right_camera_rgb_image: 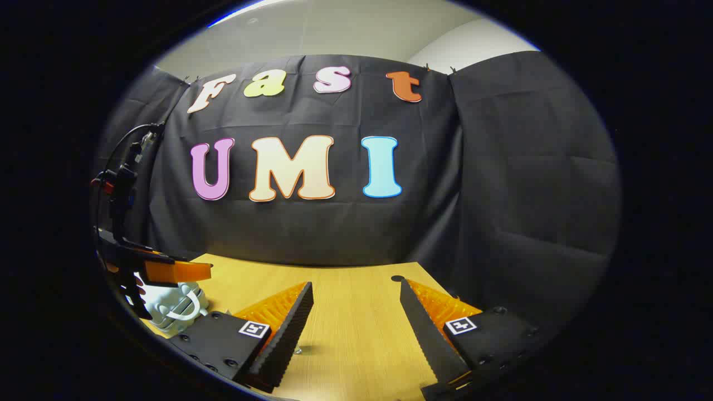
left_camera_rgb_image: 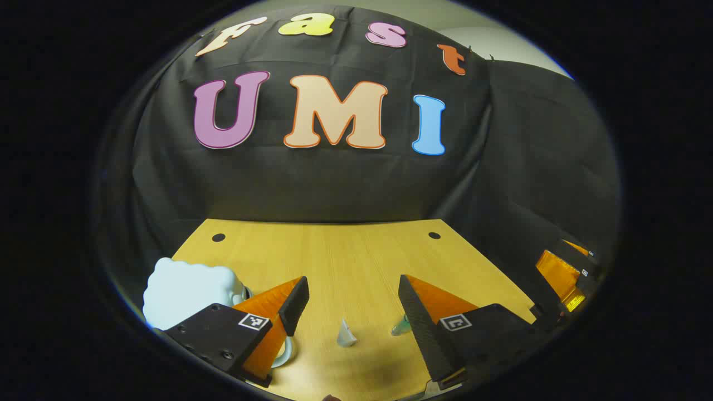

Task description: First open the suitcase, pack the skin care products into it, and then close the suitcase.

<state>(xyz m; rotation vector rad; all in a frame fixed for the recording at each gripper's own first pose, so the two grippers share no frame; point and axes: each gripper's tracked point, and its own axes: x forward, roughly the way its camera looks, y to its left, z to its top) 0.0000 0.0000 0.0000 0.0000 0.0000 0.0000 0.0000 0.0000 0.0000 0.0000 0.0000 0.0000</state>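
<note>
A pale wooden table (left_camera_rgb_image: pixel 356 262) runs back to the booth's black cloth wall (left_camera_rgb_image: pixel 334 184), which hangs in soft folds behind it and down the right side; two small dark round holes (left_camera_rgb_image: pixel 218 237) sit near the table's far corners, and above the cloth a plain light wall and ceiling (right_camera_rgb_image: pixel 345 33) show. In the left gripper view the left gripper (left_camera_rgb_image: pixel 353 295) hovers over the tabletop with its fingers spread wide, nothing between them; the pale blue, lumpy-shelled suitcase (left_camera_rgb_image: pixel 186 295) stands closed at the table's left edge, just beside the left finger; two small skin care products (left_camera_rgb_image: pixel 346 334) — too small to tell apart clearly — rest on the wood between the fingers. The right gripper (right_camera_rgb_image: pixel 356 312) likewise gapes apart over bare wood; at the left of its view the suitcase's handle side (right_camera_rgb_image: pixel 175 306) shows beneath the other gripper.
</note>
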